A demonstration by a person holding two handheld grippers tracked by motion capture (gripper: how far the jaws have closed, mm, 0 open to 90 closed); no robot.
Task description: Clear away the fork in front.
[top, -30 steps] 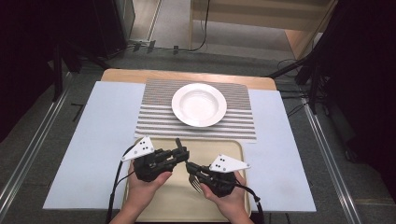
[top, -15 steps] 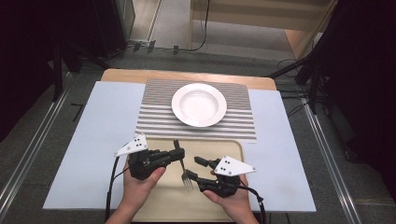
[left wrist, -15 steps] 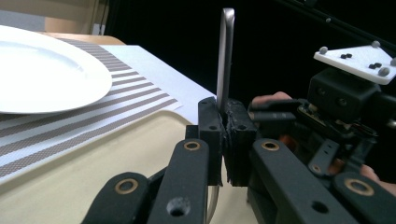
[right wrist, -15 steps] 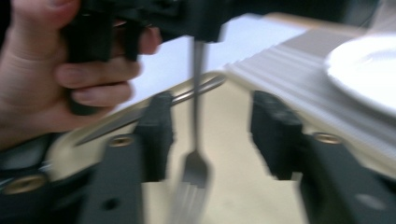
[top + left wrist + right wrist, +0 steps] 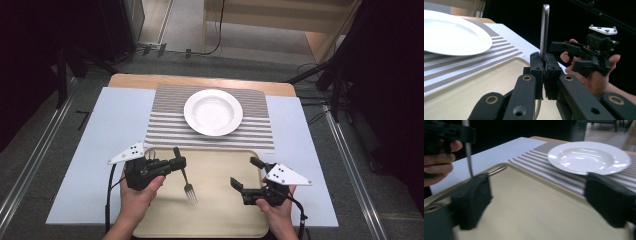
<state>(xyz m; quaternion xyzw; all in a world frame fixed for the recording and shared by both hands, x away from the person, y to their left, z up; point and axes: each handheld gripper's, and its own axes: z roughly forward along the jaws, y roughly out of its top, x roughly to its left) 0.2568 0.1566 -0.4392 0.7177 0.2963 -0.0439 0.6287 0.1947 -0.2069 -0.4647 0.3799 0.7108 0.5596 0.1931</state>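
The left gripper (image 5: 176,163) has its fingers clenched tight on the handle of a fork (image 5: 186,181). The fork hangs over the beige tray (image 5: 220,220), with its prongs pointing toward the person. The right gripper (image 5: 246,176) is off to the side, well apart from the fork. Its fingers have just been opening and are spread wide with nothing between them. A white plate (image 5: 213,112) sits on the striped mat (image 5: 165,125) behind the tray.
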